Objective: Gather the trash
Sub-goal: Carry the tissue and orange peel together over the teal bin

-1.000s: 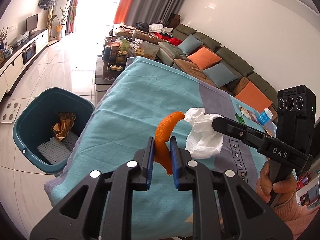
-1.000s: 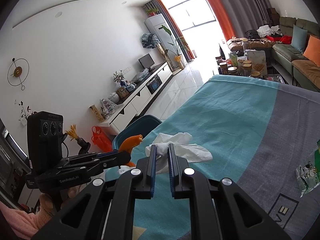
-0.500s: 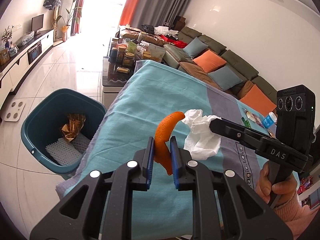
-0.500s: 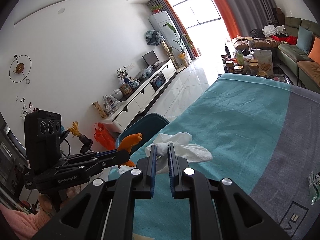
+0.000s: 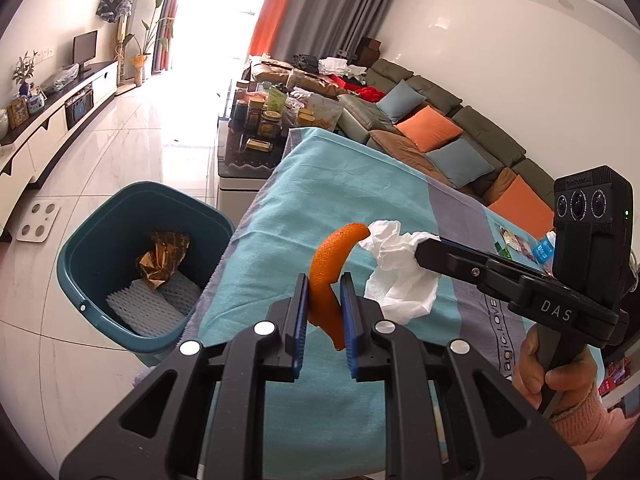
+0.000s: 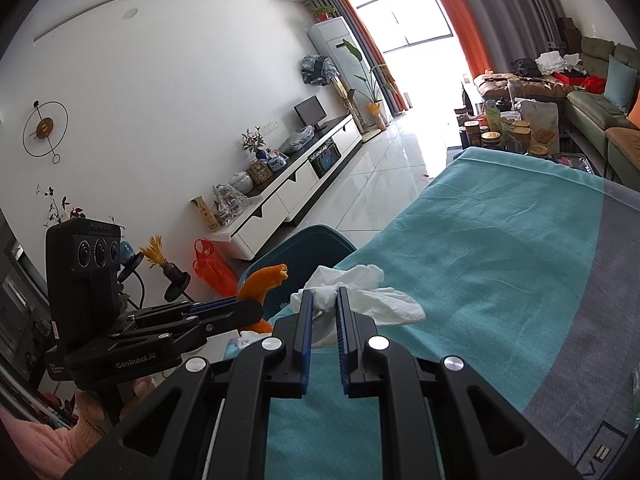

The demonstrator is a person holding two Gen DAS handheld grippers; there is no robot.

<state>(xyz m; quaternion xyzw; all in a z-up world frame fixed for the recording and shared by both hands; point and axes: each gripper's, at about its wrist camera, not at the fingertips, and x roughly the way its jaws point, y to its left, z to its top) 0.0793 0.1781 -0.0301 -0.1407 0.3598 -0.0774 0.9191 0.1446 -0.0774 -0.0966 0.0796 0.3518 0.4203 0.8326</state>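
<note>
Two handheld grippers are held above a table draped in a teal and grey cloth (image 5: pixel 352 184). The left gripper (image 5: pixel 324 292) is clamped narrowly on a curved strip of orange peel (image 5: pixel 334 256), which sticks up and forward from between its blue pads. Just to its right, the right gripper (image 6: pixel 322 304) is pinched on a crumpled white tissue (image 6: pixel 372 296) that spills forward and to the right of its fingers, hanging clear of the cloth. A hand (image 5: pixel 548 368) in a pink sleeve grips the right gripper's handle. Ahead and to the left of the left gripper, beside the table's edge, a teal bin (image 5: pixel 108 216) stands on the floor, holding a crumpled gold wrapper (image 5: pixel 162 256) and white foam netting (image 5: pixel 144 304).
</note>
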